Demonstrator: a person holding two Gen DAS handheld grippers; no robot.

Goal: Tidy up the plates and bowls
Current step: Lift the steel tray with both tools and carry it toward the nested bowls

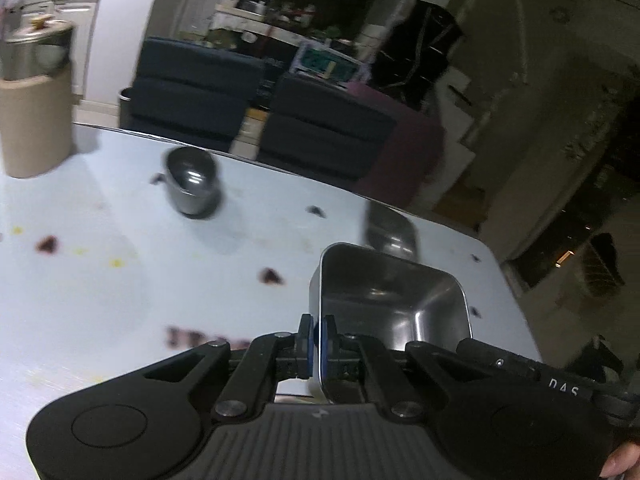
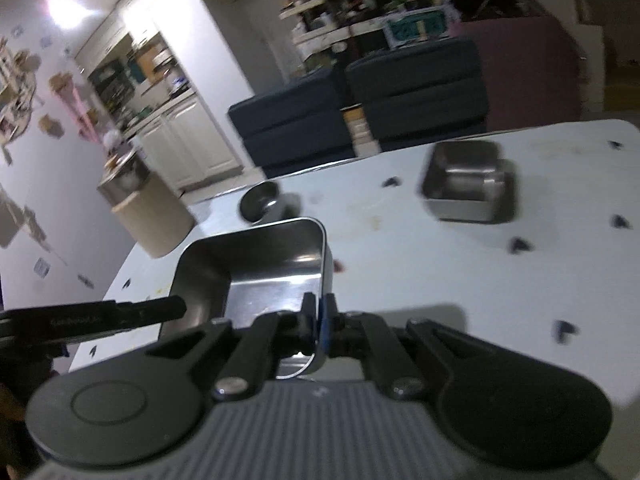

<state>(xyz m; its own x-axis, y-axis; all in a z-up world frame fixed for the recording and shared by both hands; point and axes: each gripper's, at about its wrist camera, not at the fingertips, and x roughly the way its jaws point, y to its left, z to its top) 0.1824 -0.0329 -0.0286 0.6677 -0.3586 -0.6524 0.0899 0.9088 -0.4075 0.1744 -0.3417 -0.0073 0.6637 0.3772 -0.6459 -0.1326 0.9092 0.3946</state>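
Transport looks underway: left gripper (image 1: 319, 338) and right gripper (image 2: 319, 322) each clench opposite walls of one square stainless-steel bowl (image 2: 256, 264), held above the white table (image 2: 400, 264); next, nest it into the second square steel bowl (image 2: 468, 184).

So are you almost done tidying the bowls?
Not yet. Nothing looks stacked so far. In hand: the left gripper and right gripper each pinch a wall of the same square steel dish. Left: another square steel dish and a small round bowl sit apart on the table.
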